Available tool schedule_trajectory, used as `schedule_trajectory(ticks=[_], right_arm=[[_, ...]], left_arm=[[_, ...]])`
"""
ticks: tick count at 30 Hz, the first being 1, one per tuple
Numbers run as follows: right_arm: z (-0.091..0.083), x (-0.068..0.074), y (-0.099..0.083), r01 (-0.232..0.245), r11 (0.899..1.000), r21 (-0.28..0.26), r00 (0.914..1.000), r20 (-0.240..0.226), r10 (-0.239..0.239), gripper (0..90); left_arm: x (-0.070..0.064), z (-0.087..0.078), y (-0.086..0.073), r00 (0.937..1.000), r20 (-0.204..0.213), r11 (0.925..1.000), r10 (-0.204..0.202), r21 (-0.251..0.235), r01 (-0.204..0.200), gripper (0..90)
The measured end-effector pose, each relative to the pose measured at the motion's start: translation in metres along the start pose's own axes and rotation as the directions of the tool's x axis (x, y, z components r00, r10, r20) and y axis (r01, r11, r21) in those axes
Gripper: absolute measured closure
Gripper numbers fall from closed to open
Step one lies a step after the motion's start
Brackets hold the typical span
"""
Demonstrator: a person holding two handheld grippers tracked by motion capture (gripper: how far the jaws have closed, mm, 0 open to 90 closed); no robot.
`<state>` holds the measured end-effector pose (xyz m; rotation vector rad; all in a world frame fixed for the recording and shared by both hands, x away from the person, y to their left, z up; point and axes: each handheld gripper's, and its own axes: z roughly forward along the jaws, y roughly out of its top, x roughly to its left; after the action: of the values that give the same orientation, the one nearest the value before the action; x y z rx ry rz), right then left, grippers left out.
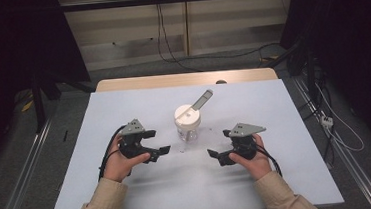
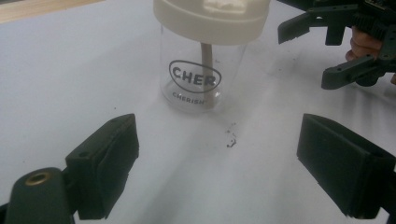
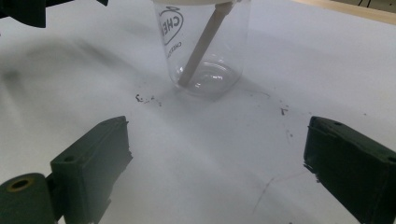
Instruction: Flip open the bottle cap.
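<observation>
A clear jar with a cream lid stands upright at the middle of the white table. A beige straw pokes out of the lid, leaning to the far right. The jar bears a "CHER" logo; its straw slants down to the bottom of the jar. My left gripper rests to the jar's left, open, nothing between its jaws. My right gripper sits to the jar's right, open too, and appears in the left gripper view. Both point inward at the jar.
The white tabletop has a wooden strip along its far edge. Small dark specks lie on the surface near the jar's base. Cables and a metal rail lie on the floor at the right.
</observation>
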<state>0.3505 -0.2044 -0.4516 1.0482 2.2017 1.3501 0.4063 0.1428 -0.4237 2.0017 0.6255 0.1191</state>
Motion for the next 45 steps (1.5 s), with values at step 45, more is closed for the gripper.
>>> schedule_trajectory(ticks=[45], right_arm=[[-0.053,-0.015,-0.028,-0.005,1.0,0.011,0.9987,0.051,0.005,8.1]], left_arm=[[0.002,-0.038,-0.034,0.9987,-0.05,1.0,0.002,0.009,-0.002,11.0]])
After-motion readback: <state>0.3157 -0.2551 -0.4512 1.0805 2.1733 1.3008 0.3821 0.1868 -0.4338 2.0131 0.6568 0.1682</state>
